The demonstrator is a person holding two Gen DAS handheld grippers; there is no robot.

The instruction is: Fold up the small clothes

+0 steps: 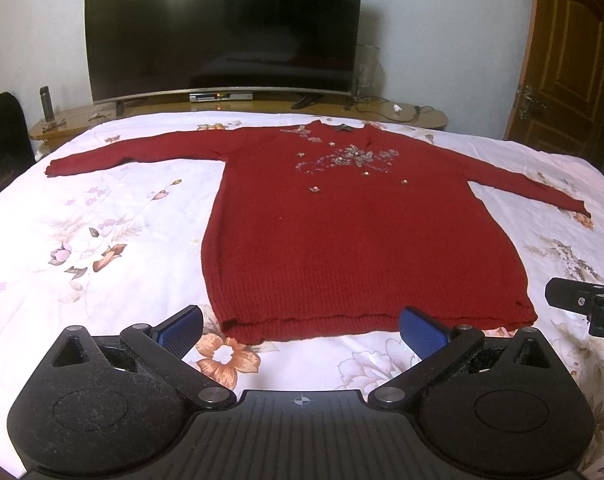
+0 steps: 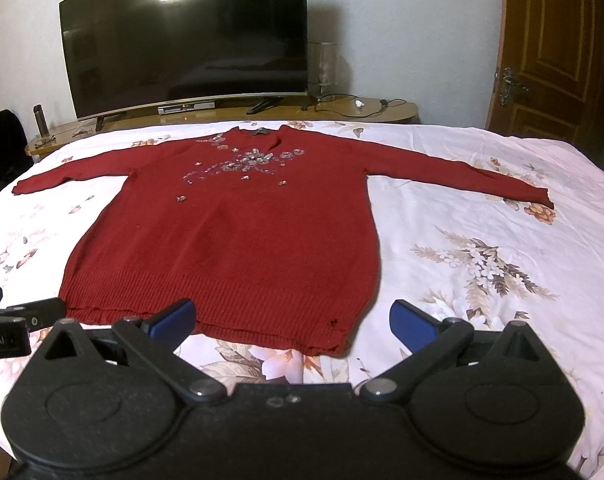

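A red knit sweater (image 1: 342,240) with a beaded flower pattern on the chest lies flat and face up on the bed, both sleeves spread out sideways, hem toward me. It also shows in the right wrist view (image 2: 230,248). My left gripper (image 1: 302,330) is open and empty, hovering just in front of the hem's left half. My right gripper (image 2: 292,322) is open and empty, just in front of the hem's right corner. The right gripper's tip shows at the right edge of the left wrist view (image 1: 582,304).
The bed has a white floral sheet (image 1: 102,240). Beyond the bed stands a wooden TV bench (image 1: 402,114) with a large dark TV (image 1: 222,32), a set-top box, cables and a bottle (image 1: 46,102). A wooden door (image 1: 570,52) is at the right.
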